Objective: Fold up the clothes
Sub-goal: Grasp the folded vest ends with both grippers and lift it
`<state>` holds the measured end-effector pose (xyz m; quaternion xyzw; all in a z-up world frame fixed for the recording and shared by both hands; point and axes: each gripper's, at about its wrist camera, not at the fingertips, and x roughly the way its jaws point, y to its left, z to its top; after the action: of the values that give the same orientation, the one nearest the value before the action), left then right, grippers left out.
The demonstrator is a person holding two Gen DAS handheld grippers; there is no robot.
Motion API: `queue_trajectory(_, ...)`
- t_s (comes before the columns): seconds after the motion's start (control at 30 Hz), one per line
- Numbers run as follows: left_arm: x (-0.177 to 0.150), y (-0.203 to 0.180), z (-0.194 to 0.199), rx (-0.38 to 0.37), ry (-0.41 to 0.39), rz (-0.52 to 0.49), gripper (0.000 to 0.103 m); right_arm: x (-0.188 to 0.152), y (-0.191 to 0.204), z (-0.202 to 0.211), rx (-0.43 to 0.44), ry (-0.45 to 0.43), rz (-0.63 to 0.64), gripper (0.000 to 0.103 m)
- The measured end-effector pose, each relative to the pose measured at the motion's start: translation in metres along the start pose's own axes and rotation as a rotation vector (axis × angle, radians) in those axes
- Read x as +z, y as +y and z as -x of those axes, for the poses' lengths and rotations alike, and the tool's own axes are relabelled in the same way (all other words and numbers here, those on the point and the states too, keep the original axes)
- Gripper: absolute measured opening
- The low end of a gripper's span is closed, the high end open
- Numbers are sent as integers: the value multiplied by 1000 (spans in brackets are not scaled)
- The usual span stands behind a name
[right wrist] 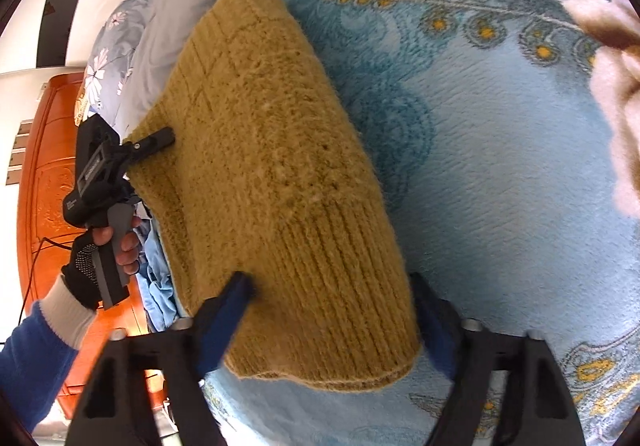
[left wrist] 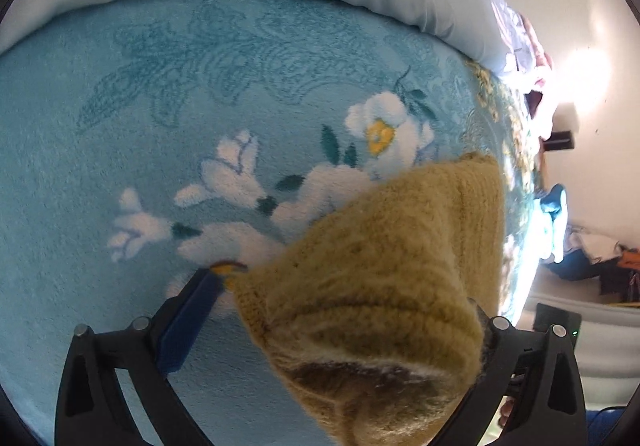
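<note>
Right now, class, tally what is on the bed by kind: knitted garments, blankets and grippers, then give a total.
Knitted garments: 1, the mustard sweater.
Blankets: 1, the blue flowered blanket.
Grippers: 2, the left gripper gripping the sweater's far edge and the right gripper straddling its ribbed hem.
Total: 4.

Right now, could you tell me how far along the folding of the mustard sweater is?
Partly done, it seems. The mustard sweater already looks doubled into a narrow bundle above the blue floral blanket. In hand: the right gripper has its jaws around the ribbed hem, and the left gripper holds the far end. Left: lay it flat and finish the fold. The pale garment at the edge looks unfolded.
</note>
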<state>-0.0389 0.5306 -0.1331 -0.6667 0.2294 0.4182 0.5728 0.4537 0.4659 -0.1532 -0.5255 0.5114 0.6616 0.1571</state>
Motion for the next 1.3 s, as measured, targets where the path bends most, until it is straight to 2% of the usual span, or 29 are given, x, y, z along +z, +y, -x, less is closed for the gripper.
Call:
queue_trajectory(0.03, -1, 0, 1, -13, -9, 10, 82, 1, 1, 0, 0, 4, -4, 64)
queue_trajectory(0.13, -7, -2, 3, 3, -28, 30, 65, 2, 2, 1, 3, 15, -16, 45)
queue_trajectory(0.17, -9, -1, 4, -2, -38, 48, 62, 2, 2, 2, 10, 18, -18, 42)
queue_trajectory(0.2, -11, -1, 5, -7, -49, 66, 53, 2, 1, 3, 17, 21, -21, 36)
queue_trajectory(0.23, -12, -3, 7, -13, -66, 78, 46, 2, 1, 5, 23, 24, -24, 34)
queue_trajectory(0.3, -20, -11, 14, -8, -101, 86, 43, 5, 5, 10, 30, 36, -8, 30)
queue_trajectory(0.4, -37, -24, 27, -16, -161, 115, 41, 16, 14, 17, 24, 61, 54, 28)
queue_trajectory(0.5, -61, -39, 35, -40, -213, 170, 40, 34, 14, 35, -7, 112, 173, 28)
queue_trajectory(0.63, -112, -65, 42, -67, -284, 279, 40, 69, 23, 62, -70, 189, 381, 28)
queue_trajectory(0.77, -167, -94, 32, -108, -361, 431, 40, 104, 42, 75, -145, 307, 607, 28)
queue_trajectory(0.97, -233, -130, 5, -99, -455, 617, 40, 133, 63, 66, -221, 515, 904, 28)
queue_trajectory(1.1, -242, -133, -16, -59, -470, 687, 42, 145, 64, 42, -272, 608, 970, 28)
queue_trajectory(1.17, -240, -133, -22, -37, -467, 693, 43, 147, 49, 38, -296, 638, 984, 28)
queue_trajectory(1.23, -238, -132, -22, -35, -478, 691, 46, 150, 43, 35, -292, 633, 977, 28)
queue_trajectory(1.27, -237, -132, -21, -35, -478, 688, 49, 150, 41, 36, -290, 619, 975, 32)
queue_trajectory(1.3, -237, -132, -20, -20, -477, 681, 56, 150, 39, 37, -288, 602, 973, 32)
